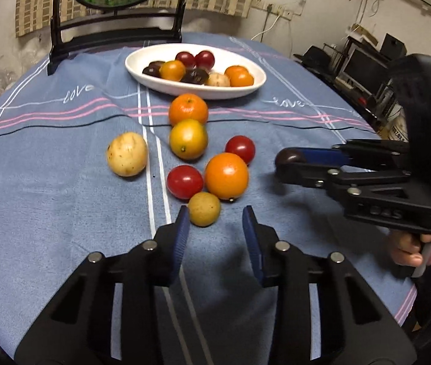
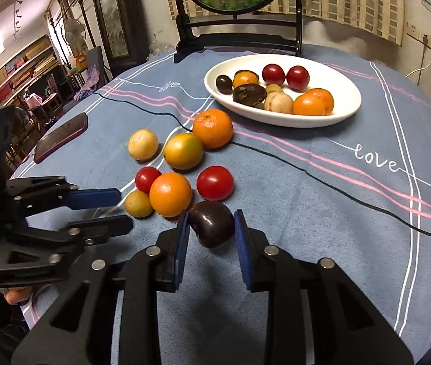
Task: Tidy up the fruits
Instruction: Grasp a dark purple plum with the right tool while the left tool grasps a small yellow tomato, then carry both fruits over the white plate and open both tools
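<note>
Loose pale fruit: a large yellowish one [image 1: 127, 154] lies alone at centre left of the left wrist view, on the blue cloth of the bench [image 1: 48, 200].
Loose cluster: at centre frame an orange mandarin [image 1: 188, 109] touches a yellow-orange citrus [image 1: 188, 139]; lower down sit two red tomatoes [image 1: 185, 181] [image 1: 240, 149], a big orange [image 1: 227, 175] and a small yellow fruit [image 1: 204, 209]. Seven pieces are not yet in the dish.
White dish: the oval dish [image 1: 154, 83] stands at upper centre, already holding about nine pieces: red, orange, dark and pale ones.
Left hand-held gripper [image 1: 216, 231]: jaws are apart with nothing pressed between the pads; the small yellow fruit lies just beyond the left fingertip, touching neither pad as far as I can tell.
Right hand-held gripper [image 2: 211, 228]: it is clamped on a dark plum [image 2: 212, 227], at lower centre of the right wrist view, beside the big orange; whether it is clear of the cloth I cannot tell.
Progress: roughly half done, I judge; the plum is gripped and bound for the dish, and the seven loose fruits remain.
</note>
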